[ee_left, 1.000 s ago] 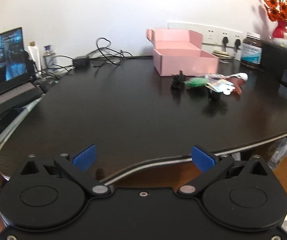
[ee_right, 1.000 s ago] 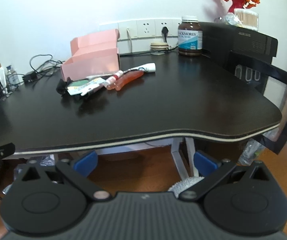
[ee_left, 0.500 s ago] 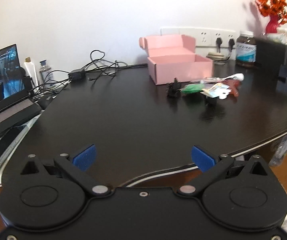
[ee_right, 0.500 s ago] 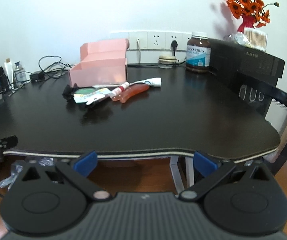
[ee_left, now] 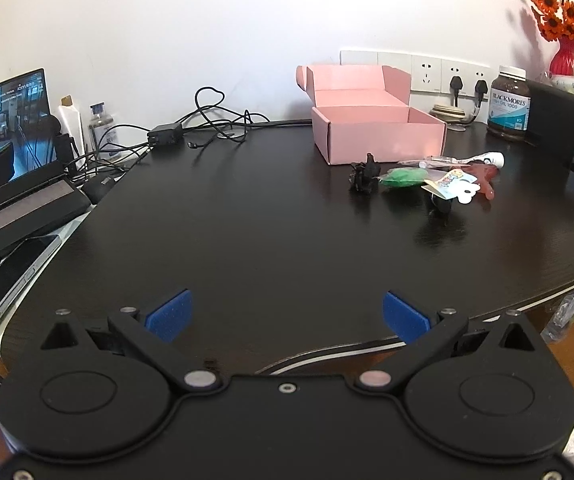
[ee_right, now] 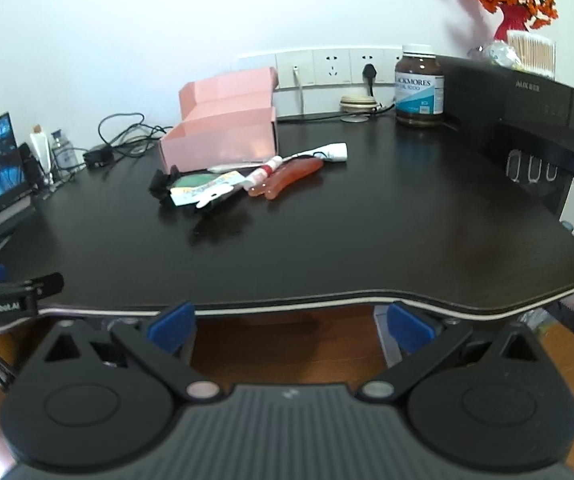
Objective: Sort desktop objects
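On dark counter (ee_left: 247,240): small desktop items clustered before open pink box (ee_left: 379,136).
Cluster, far right of centre: black clip (ee_left: 363,174), green packet (ee_left: 403,177), printed tag (ee_right: 203,192), reddish tool (ee_right: 291,176), white tube (ee_right: 327,153). Left gripper (ee_left: 287,312) and right gripper (ee_right: 291,324): fingers spread wide, empty, well short of the cluster.
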